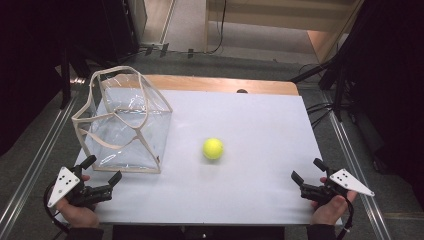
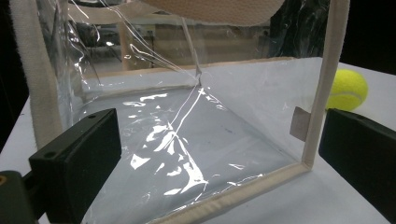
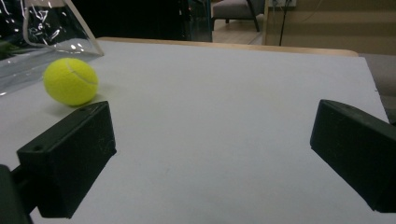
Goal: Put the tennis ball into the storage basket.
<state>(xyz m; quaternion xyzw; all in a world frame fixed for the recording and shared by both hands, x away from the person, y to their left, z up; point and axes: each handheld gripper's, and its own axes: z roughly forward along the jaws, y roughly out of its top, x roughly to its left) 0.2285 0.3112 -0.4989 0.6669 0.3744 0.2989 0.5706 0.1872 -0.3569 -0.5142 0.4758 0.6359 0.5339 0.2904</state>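
Note:
A yellow-green tennis ball (image 1: 213, 148) lies near the middle of the white table (image 1: 250, 125). To its left stands a clear plastic bag with beige trim and straps (image 1: 125, 122), its mouth facing up. My left gripper (image 1: 104, 170) is open at the table's near left corner, just short of the bag's bottom edge (image 2: 243, 193), with the ball (image 2: 346, 89) beyond the bag's right side. My right gripper (image 1: 308, 170) is open at the near right corner, nothing between its jaws. In the right gripper view the ball (image 3: 70, 80) lies far left beside the bag (image 3: 51, 28).
The table's wooden far edge (image 1: 225, 84) has a small dark hole. Metal rails (image 1: 350, 145) run along the floor on both sides. Dark stands and cables (image 1: 330, 80) stand at the right, beyond the table.

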